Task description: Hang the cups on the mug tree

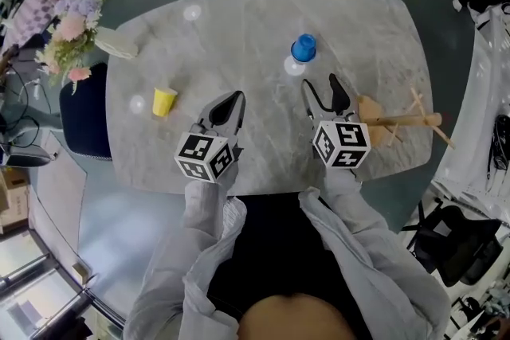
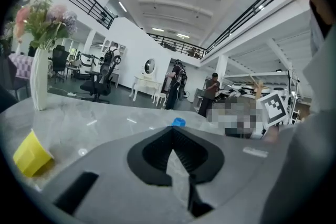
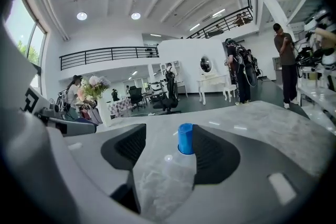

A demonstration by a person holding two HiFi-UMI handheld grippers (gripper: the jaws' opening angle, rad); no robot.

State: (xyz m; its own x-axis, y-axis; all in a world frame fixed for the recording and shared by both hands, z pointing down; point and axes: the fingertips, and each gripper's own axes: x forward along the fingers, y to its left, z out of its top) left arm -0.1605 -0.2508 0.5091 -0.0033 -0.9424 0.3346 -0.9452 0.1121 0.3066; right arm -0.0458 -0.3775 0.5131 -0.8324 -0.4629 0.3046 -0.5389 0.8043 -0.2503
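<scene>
My left gripper: jaws closed tip to tip, nothing between them. Right gripper: jaws wide apart, empty, only bare table between the pads. Blue cup stands straight ahead of my right jaws, just past the tips, not touching, closer to the right jaw in the right gripper view. Yellow cup sits well left of my left jaws, apart. Mug tree just right of my right gripper, no cups on its pegs.

Cup left — mug tree far right.
</scene>
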